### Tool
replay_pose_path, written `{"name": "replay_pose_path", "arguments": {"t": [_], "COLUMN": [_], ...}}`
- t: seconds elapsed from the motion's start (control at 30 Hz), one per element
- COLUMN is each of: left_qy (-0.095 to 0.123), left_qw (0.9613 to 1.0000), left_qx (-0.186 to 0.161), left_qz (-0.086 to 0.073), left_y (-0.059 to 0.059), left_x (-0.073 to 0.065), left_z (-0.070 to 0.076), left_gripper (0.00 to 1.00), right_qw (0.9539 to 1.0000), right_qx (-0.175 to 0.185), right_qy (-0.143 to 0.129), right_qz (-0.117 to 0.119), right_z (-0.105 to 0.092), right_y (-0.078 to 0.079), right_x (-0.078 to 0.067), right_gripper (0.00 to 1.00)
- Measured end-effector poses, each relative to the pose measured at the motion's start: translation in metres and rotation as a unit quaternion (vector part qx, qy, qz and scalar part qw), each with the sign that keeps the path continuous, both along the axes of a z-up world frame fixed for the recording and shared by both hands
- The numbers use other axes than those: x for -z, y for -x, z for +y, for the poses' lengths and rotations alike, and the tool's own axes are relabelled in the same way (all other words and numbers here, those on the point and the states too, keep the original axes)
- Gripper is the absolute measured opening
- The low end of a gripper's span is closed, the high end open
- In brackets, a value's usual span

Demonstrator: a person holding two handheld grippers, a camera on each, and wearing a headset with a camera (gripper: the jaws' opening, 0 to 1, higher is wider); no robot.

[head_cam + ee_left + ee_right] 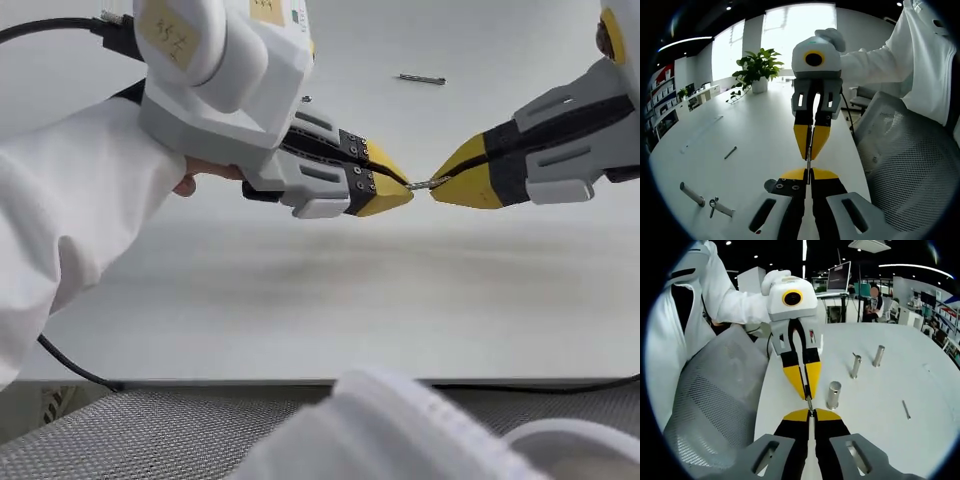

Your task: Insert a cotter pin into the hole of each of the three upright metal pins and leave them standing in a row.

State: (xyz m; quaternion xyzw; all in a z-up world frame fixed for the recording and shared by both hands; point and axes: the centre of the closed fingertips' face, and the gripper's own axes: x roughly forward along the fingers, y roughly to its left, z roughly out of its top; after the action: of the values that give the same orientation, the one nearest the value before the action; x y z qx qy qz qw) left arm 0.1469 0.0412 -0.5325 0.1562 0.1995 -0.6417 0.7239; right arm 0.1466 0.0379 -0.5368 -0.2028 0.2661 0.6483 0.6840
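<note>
Above the white table, my left gripper (405, 187) and right gripper (436, 190) meet tip to tip. Both are shut on a thin cotter pin (424, 184) that bridges the small gap between them. In the right gripper view three upright metal pins stand on the table to the right of the jaws: the near pin (833, 394), the middle pin (855, 366), which has something thin at its top, and the far pin (878, 355). In the left gripper view two metal pins (692, 194) show at the lower left, one with a cotter pin's ring (713, 202) beside it.
A loose thin pin (421, 78) lies on the table far behind the grippers. A mesh office chair (190, 430) is at the table's front edge. A black cable (60, 360) hangs off the left side. A potted plant (759, 70) stands at the table's far end.
</note>
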Motion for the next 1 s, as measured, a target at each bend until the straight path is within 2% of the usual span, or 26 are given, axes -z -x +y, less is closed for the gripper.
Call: {"name": "replay_pose_path", "arguments": {"t": [0.13,0.2,0.27,0.43,0.57,0.73,0.87,1.0], "left_qy": [0.001,0.004,0.006,0.005,-0.008,-0.02,-0.02,-0.029], "left_qw": [1.0,0.9999,0.9998,0.9995,0.999,0.9956,0.9961,0.9966], "left_qx": [-0.003,-0.01,-0.016,-0.022,-0.033,-0.073,-0.076,-0.068], "left_qz": [-0.004,0.0,-0.006,-0.02,-0.029,-0.055,-0.041,-0.037], "left_y": [-0.002,-0.003,-0.006,-0.012,-0.019,-0.04,-0.042,-0.041], "left_x": [0.0,-0.002,-0.004,-0.009,-0.004,0.002,0.006,0.011], "left_z": [0.001,0.002,0.003,0.005,0.01,0.02,0.021,0.021], "left_gripper": [0.01,0.02,0.03,0.17,0.19,0.25,0.25,0.23], "right_qw": [1.0,1.0,0.9999,0.9994,0.9986,0.9973,0.9968,0.9969], "right_qx": [0.004,0.007,0.01,0.032,0.051,0.072,0.079,0.079], "right_qy": [0.0,-0.002,-0.004,-0.012,-0.011,-0.009,-0.007,-0.004], "right_qz": [-0.001,-0.004,-0.006,-0.008,-0.01,-0.01,-0.007,-0.003], "right_z": [0.0,0.002,0.003,0.004,0.0,-0.003,-0.005,-0.005], "right_y": [-0.001,-0.002,-0.002,-0.012,-0.021,-0.024,-0.025,-0.024], "right_x": [0.001,0.0,-0.001,-0.004,-0.001,0.004,0.009,0.013], "right_gripper": [0.0,0.0,0.0,0.0,0.0,0.0,0.0,0.0]}}
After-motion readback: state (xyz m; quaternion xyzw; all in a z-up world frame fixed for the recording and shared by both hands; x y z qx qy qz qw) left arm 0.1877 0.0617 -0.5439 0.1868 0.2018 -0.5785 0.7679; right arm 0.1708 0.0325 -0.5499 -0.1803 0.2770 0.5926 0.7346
